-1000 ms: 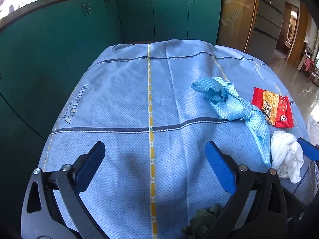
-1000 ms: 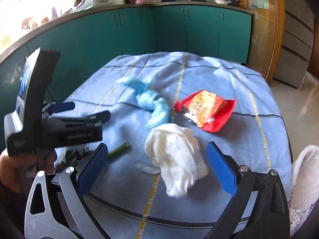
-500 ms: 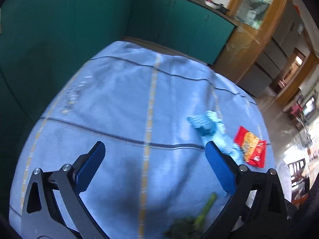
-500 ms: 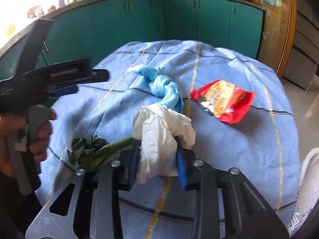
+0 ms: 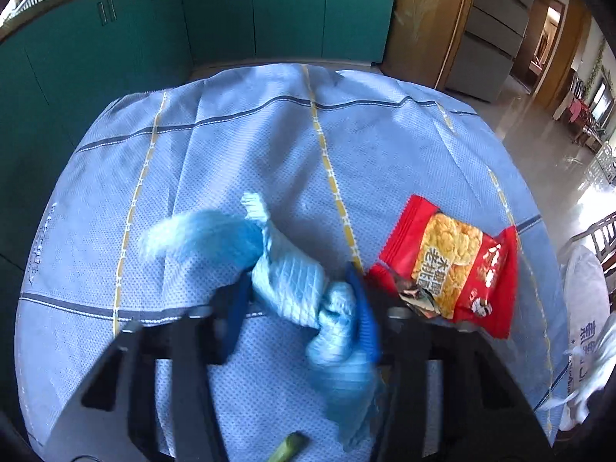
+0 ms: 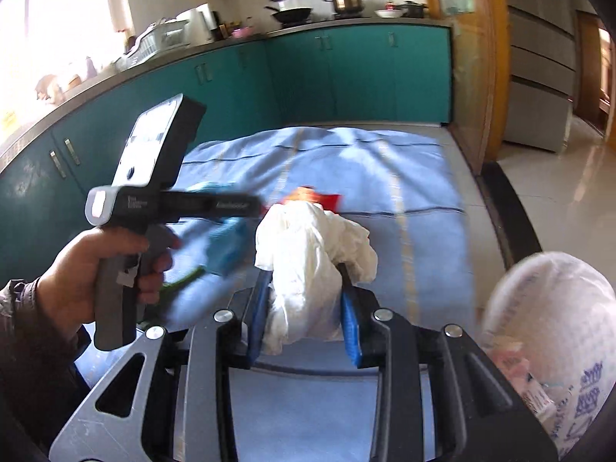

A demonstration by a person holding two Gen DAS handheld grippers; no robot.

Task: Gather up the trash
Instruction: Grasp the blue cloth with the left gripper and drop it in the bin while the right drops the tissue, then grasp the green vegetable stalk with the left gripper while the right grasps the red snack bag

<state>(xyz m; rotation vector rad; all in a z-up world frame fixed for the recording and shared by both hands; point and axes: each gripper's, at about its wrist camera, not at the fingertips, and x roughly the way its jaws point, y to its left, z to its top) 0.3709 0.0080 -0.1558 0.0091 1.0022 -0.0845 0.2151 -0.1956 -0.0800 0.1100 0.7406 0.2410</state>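
Trash: scattered on a table under a blue cloth (image 5: 385, 146); two pieces were already gripped.
Right gripper (image 6: 304, 319): jaws narrowed around a crumpled white tissue wad (image 6: 312, 254), held just above the cloth. Half a second earlier it gripped the same wad lower, at the table.
Left gripper (image 5: 300, 312): jaws closed on a twisted blue rag (image 5: 285, 281). Half a second earlier they stood wide with nothing between them and the rag lay ahead.
What this meant: both tools were loaded, so a drop-off probably came next.
Nearby: a red snack wrapper (image 5: 450, 265) lay just right of the rag, ungrabbed; a green stalk (image 5: 288, 446) showed at the bottom edge.
Bag: a white sack (image 6: 554, 331) sat to the right, probably the trash destination.
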